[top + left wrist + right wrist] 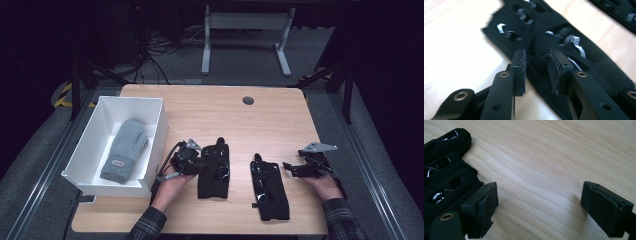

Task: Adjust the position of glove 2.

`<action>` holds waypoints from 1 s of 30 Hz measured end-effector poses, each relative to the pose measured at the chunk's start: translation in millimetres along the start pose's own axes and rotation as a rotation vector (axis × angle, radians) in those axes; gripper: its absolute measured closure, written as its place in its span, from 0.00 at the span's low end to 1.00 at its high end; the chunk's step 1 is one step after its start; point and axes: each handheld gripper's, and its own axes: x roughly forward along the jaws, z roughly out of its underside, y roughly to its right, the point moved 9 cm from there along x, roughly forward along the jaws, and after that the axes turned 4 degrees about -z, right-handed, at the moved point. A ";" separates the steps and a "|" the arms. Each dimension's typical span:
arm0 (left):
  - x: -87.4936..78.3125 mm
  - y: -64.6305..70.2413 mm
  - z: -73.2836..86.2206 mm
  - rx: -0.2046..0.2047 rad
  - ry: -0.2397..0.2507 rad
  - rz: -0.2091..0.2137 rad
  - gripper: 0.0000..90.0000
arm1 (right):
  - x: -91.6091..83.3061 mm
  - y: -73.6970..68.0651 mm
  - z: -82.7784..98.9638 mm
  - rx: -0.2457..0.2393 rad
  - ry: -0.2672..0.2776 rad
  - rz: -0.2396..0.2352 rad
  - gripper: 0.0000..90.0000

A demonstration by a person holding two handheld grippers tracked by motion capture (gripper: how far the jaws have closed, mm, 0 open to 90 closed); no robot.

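From the high view we see the left gripper (pixel 207 162) at one black glove (pixel 214 171) on the tabletop (pixel 235 117), its twin (pixel 269 189) beside the right gripper (pixel 292 169), a grey mitten (pixel 124 149) in the white bin (pixel 156 131). The left gripper view adds what that hides: narrowly parted jaws over the glove's (pixel 564 45) cloth, pressing nothing. The right gripper view shows wide jaws over bare wood; we judge the glove soft, light, best pinched at an edge.

small patch on grey mitten (pixel 123 150), unreadable
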 end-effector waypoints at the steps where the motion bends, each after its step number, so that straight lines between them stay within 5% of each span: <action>1: 1.6 -3.9 -0.1 -0.012 0.002 -0.011 0.76 | 0.0 0.1 0.0 -0.001 0.000 0.000 0.16; 8: 11.8 -9.6 4.4 -0.020 -0.030 -0.031 0.77 | 0.0 0.0 0.0 0.000 0.000 0.000 0.16; 14: 12.2 -5.3 4.0 -0.016 -0.033 -0.013 0.97 | -0.1 -0.1 0.0 -0.001 0.000 -0.001 0.16; 19: 10.9 -5.6 3.9 -0.039 -0.034 0.004 0.99 | -2.6 -0.8 1.2 -0.011 0.005 -0.013 0.23; 23: 6.4 -3.7 1.4 -0.055 -0.015 0.031 0.99 | -13.7 -8.1 -0.4 -0.019 0.017 -0.079 0.51; 24: 4.0 -2.6 0.2 -0.059 -0.008 0.038 0.99 | -13.7 -8.1 -0.4 -0.019 0.017 -0.079 0.51; 26: -1.0 0.4 -1.7 -0.064 0.006 0.057 0.99 | -26.7 -24.6 -3.8 -0.066 0.042 -0.146 0.72; 30: -4.5 5.7 -2.2 -0.059 0.010 0.083 0.99 | -35.0 -54.0 1.1 -0.132 0.010 -0.243 0.93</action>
